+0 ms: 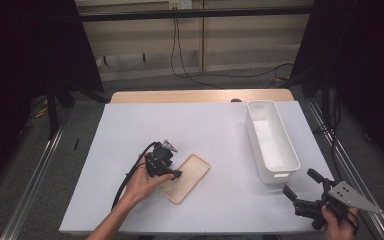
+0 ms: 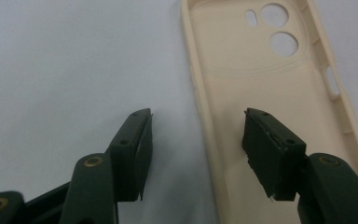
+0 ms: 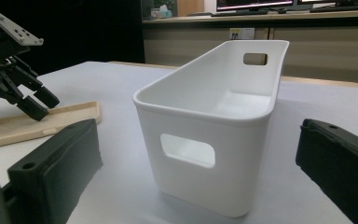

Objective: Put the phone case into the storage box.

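Beige phone case (image 2: 270, 112) rim sits between the half-open left gripper (image 2: 196, 126) jaws (unpinched); right gripper (image 3: 196, 154) gapes, empty.

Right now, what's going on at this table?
A person works with a gripper in each hand. The left gripper is down at a beige phone case lying open side up on the white mat; its jaws straddle the case's long edge, one inside and one outside, not yet pressing it. The right gripper waits open near the white bin, which looks empty.
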Available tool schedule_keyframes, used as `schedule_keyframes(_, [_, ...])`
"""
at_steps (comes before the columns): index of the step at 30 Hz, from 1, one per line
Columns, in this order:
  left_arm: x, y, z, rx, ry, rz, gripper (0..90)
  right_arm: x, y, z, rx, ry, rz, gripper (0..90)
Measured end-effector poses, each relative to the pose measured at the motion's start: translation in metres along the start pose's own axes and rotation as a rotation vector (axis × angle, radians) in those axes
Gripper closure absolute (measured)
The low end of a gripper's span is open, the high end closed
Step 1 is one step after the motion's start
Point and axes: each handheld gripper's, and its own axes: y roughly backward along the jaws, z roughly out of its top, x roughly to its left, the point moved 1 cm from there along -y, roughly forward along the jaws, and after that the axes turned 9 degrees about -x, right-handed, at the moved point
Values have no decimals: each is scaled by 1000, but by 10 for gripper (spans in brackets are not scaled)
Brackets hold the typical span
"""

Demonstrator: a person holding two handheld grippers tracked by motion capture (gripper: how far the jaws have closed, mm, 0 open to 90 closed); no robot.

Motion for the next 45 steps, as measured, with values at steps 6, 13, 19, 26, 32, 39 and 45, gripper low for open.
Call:
schedule_keyframes(6, [1,1,2,11,-1,-16,545,0,0,0,0,0,1,0])
schedule_keyframes(13, [-1,1,2,10,13,-73,740,0,0,0,1,-3,0,0])
schedule_keyframes(19, [1,1,2,8,43,-81,746,0,0,0,2,-1,2,0])
schedule_keyframes(26, [0,0,3,21,47,-73,774,0,0,0,2,-2,3,0])
schedule_keyframes(32, [2,1,3,18,51,-67,838,0,0,0,2,-4,3,0])
schedule_keyframes(39, [0,1,4,18,42,-55,850,1,-1,0,6,-3,5,0])
schedule_keyframes(45, [-1,1,3,12,34,-42,866,1,0,0,7,-4,5,0])
